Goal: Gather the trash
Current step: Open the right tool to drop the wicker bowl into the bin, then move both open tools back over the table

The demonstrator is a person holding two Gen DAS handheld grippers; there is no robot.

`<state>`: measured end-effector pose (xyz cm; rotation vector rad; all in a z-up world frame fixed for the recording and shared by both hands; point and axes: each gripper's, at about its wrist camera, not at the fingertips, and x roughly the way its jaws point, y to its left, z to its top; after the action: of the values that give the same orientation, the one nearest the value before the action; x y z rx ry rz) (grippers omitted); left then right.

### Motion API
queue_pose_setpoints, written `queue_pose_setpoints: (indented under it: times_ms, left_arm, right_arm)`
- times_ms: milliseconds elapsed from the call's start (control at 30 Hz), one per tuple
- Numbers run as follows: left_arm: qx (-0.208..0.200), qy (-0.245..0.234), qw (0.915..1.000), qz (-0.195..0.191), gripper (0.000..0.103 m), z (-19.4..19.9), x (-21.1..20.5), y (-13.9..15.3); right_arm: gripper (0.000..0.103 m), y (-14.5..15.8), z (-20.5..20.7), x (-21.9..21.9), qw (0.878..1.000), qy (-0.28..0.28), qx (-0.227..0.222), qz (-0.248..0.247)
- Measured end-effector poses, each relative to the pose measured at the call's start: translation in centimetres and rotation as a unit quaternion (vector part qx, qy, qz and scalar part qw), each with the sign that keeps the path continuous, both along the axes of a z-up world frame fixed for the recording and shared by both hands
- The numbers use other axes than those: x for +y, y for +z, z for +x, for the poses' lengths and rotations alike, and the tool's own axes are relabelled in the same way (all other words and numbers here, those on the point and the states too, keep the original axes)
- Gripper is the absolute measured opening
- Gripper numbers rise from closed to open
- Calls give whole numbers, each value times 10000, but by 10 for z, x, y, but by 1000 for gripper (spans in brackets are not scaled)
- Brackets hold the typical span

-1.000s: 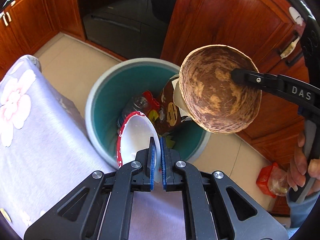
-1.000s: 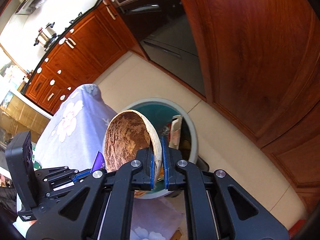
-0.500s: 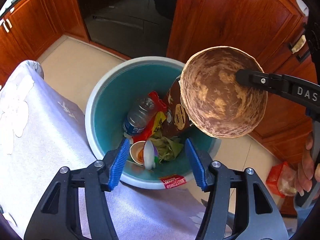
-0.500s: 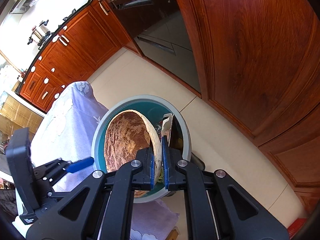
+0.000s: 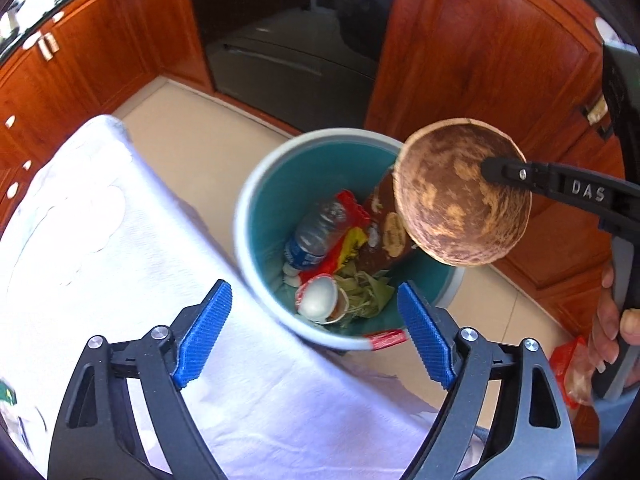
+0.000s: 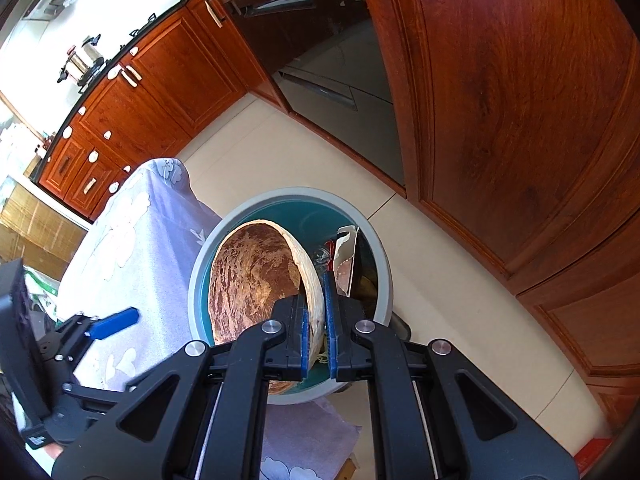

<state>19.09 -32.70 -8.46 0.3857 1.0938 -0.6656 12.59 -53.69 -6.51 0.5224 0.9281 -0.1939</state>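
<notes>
Hovering over the round teal-lined trash bin with a grey rim (image 5: 256, 184), the left gripper (image 5: 316, 340) was opening with nothing between its blue pads — released, empty. Inside the bin lay a crushed clear plastic bottle (image 5: 316, 232), a red-and-yellow wrapper (image 5: 348, 240), a small white cup with a red rim (image 5: 320, 300), green leafy scraps (image 5: 364, 292) and a brown carton (image 5: 384, 224), so several pieces were already collected. The right gripper (image 6: 316, 336) was clenched on the rim of a brown half coconut shell bowl (image 5: 460, 200), held tilted in the air above the bin's far side — not yet dropped. That looked like the step left. An orange packet (image 5: 572, 372) sat on the floor beside the bin; whether it counted as trash was unclear. The white floral tablecloth (image 5: 120, 240) showed little else in view.
</notes>
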Motion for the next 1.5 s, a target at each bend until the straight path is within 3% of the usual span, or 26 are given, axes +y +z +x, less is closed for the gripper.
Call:
queue_pose_setpoints:
  times_ms: [200,367,467,500,600,833,1500]
  left_arm:
    - [20,277,9994,-222,97,6,26,11]
    - [146,319,9986,-386,97,8,36,14]
    - [176,318,9985,-421,98,7,39,15]
    - [186,311,9984,-429,98,8,40,18]
    - [197,284,9983,-464,98,9,41,22]
    - [137,300,9980,-544,98,3,49,24]
    - [-109,349,9955,-869,99,-25,89,51]
  right_arm:
    - [7,-10,12,8,9997,20,226,-68]
    - [8,-20,17,15,9987,21,479,-157]
    - [14,-23,16,18,9985,38,532,-133]
    - [20,-23,15,19,9985,37,538,-129]
    - [65,-17,14,23,9989,-14,435,-156]
    - [87,-4,16,35,9992,21,360,-148]
    - [93,35,1,79,9984,210,293,-431]
